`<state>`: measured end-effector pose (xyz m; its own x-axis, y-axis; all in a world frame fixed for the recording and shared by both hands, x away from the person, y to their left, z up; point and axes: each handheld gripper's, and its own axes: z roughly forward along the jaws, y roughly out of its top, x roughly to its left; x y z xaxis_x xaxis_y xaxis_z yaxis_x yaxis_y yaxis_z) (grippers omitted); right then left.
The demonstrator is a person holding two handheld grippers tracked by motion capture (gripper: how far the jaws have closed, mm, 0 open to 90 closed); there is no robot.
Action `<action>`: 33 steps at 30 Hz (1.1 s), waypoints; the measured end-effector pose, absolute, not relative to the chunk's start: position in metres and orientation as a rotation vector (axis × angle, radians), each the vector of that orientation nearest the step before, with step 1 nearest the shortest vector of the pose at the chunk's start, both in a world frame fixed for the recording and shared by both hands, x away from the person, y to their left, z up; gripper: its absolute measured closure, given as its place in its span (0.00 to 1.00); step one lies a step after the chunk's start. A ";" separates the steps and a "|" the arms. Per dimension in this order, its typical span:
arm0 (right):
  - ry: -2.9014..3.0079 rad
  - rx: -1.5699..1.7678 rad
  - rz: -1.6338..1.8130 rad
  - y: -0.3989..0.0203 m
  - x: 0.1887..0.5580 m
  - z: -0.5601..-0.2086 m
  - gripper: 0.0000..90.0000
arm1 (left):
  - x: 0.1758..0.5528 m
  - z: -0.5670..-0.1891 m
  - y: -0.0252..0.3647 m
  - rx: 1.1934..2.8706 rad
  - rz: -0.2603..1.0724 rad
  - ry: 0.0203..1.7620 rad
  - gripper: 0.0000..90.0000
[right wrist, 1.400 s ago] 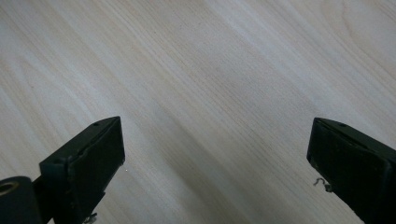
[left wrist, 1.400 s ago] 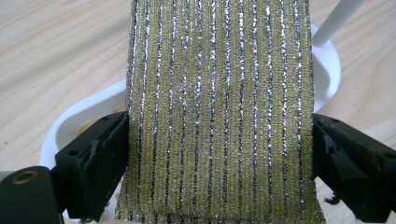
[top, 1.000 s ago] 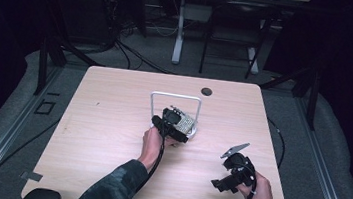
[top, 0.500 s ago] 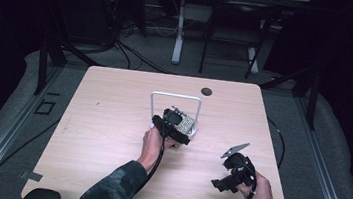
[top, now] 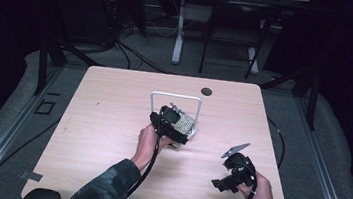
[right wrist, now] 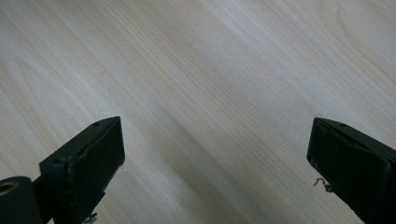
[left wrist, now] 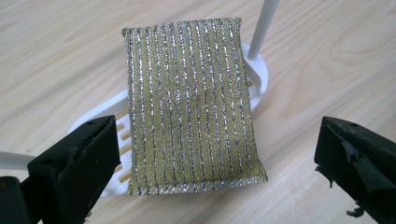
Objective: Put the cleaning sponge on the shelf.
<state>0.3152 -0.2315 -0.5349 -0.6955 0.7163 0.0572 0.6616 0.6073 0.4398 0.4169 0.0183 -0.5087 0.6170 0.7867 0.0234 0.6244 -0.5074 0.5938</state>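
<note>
Two grippers stay almost motionless over the last second: the left gripper [left wrist: 215, 154] hangs spread above the glittery scouring sponge [left wrist: 191, 102] resting on its white rack [left wrist: 259, 77], suggesting a grasp is imminent, while the right gripper [right wrist: 215, 154] idles wide over bare table [right wrist: 210, 70].

Scouring sponge [left wrist: 191, 105]: rectangular pad, olive-gold fabric with silver metallic stripes running lengthwise, stitched hem at the near short edge. Lies flat on the white plastic rack [left wrist: 259, 77], skewed across it and overhanging the base on both long sides. Rack: oval slotted base, slots visible beside the sponge, thin white arch frame [top: 176, 97] rising upright from it. Rack stands on the light wood tabletop [top: 111, 122], about mid-width, slightly toward the far edge, short of the round grommet hole.
</note>
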 end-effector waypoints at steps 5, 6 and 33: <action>2.701 1.160 0.662 -0.232 0.315 -0.535 0.04 | 0.414 -0.497 0.028 2.297 0.368 1.075 0.00; 2.700 1.164 0.663 -0.232 0.315 -0.535 0.04 | 0.413 -0.495 0.030 2.300 0.367 1.072 0.00; 2.702 1.169 0.644 -0.231 0.315 -0.537 0.04 | 0.368 -0.464 0.128 2.253 0.406 1.001 0.02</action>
